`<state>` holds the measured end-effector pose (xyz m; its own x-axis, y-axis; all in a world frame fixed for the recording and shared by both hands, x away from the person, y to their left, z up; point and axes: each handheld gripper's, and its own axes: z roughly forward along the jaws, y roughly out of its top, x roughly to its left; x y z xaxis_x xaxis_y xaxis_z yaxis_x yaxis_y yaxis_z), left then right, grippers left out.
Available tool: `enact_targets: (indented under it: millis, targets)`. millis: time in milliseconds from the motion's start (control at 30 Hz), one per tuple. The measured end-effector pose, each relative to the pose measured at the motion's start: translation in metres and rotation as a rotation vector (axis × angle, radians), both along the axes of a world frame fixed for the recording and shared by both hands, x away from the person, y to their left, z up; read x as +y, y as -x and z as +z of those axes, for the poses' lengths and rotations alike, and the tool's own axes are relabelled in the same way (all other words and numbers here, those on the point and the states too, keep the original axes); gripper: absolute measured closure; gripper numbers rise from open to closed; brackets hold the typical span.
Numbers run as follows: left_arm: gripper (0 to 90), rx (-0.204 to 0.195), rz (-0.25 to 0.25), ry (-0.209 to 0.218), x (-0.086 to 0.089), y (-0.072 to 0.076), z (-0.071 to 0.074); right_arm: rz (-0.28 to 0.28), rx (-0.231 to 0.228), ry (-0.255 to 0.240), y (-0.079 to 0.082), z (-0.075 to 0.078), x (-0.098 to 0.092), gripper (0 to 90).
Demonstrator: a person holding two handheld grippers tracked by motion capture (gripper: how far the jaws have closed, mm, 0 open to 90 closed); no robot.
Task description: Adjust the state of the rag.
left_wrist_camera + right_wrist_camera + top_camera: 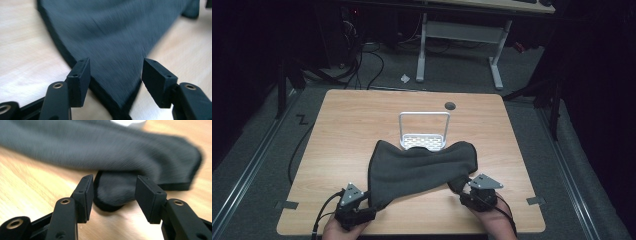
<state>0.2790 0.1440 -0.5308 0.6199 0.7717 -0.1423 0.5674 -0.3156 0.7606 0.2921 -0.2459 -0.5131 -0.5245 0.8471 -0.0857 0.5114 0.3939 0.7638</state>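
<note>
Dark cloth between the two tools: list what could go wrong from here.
1. The far edge of the dark cloth overlaps the base of the white rack; pulling the cloth toward the person could drag or tip the rack.
2. The left tool is open around a thin corner, so it may pinch only the edge and slip.
3. The right tool straddles a folded-under flap and might grab that flap alone.

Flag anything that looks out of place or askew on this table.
The dark cloth lies skewed and unevenly folded, its far edge draped over the base of the white rack. Nothing looks spilled or damaged.
</note>
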Motion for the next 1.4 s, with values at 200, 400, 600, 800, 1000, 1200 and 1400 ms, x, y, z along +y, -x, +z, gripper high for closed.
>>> enact_targets:
  millis: [200,400,600,800,1000,1200,1400]
  targets:
    - [66.6,-0.016,0.008,-0.038,-0.003,-0.003,-0.003,0.026,0.038,0.058,-0.012,-0.016,0.01,56.9]
    - [86.5,0.013,0.012,0.0,0.005,-0.011,-0.002,-0.011,0.022,0.084,-0.017,-0.011,-0.001,81.9]
    - [86.6,-0.037,0.023,0.105,0.017,-0.016,0.023,-0.071,-0.037,0.008,-0.01,0.009,-0.03,80.9]
    - [74.9,-0.051,0.015,0.115,0.019,-0.015,0.035,-0.137,-0.095,-0.045,0.001,0.025,-0.053,69.2]
    - [63.8,-0.022,0.017,0.114,0.02,-0.016,0.027,-0.173,-0.112,-0.084,0.005,0.028,-0.067,61.6]
    - [61.3,0.038,-0.048,0.041,-0.006,-0.018,0.009,-0.136,-0.098,-0.035,0.002,0.022,-0.056,72.3]
    - [63.0,0.061,-0.065,-0.029,-0.008,-0.014,0.002,-0.116,-0.013,-0.011,-0.022,0.005,-0.051,82.0]
